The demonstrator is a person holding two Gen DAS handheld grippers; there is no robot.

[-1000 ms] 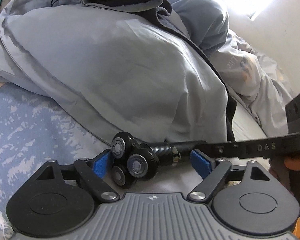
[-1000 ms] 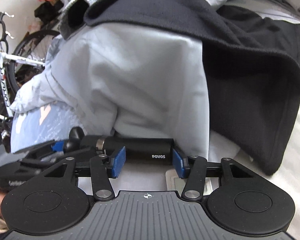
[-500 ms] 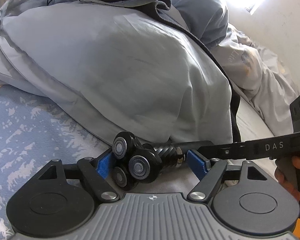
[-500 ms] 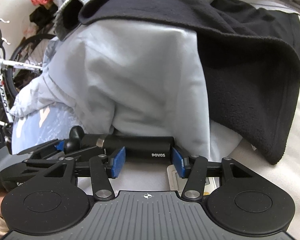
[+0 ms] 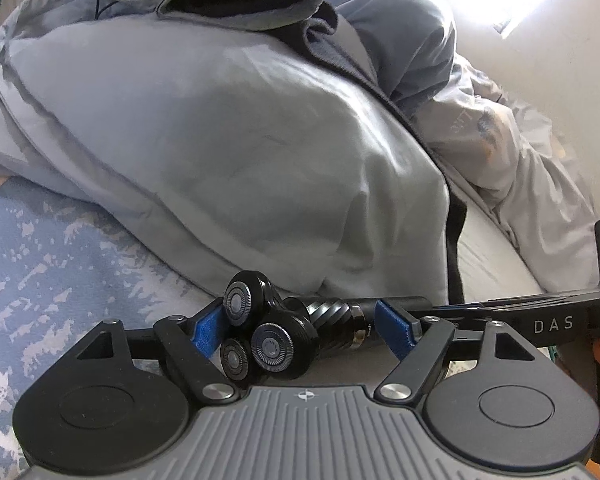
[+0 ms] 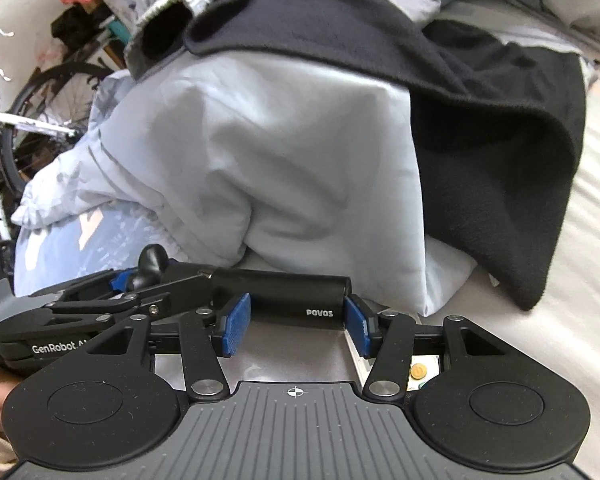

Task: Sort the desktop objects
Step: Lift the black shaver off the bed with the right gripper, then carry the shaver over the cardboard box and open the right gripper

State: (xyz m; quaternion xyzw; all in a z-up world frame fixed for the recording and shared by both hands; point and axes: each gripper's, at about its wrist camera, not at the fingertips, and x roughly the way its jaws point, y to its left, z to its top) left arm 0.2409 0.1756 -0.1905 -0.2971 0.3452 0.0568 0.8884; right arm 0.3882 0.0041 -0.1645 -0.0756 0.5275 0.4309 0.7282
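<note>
Since before, both grippers edged closer: left gripper (image 5: 300,330) spread around shaver (image 5: 267,340) head, right gripper (image 6: 295,322) astride its handle at 12 o'clock, neither clamped; sorting barely begun.

Heaped grey jacket (image 5: 235,168) and black fleece (image 6: 492,168) wall off everything ahead of the shaver (image 6: 291,296); open bed sheet (image 6: 580,280) at right.
</note>
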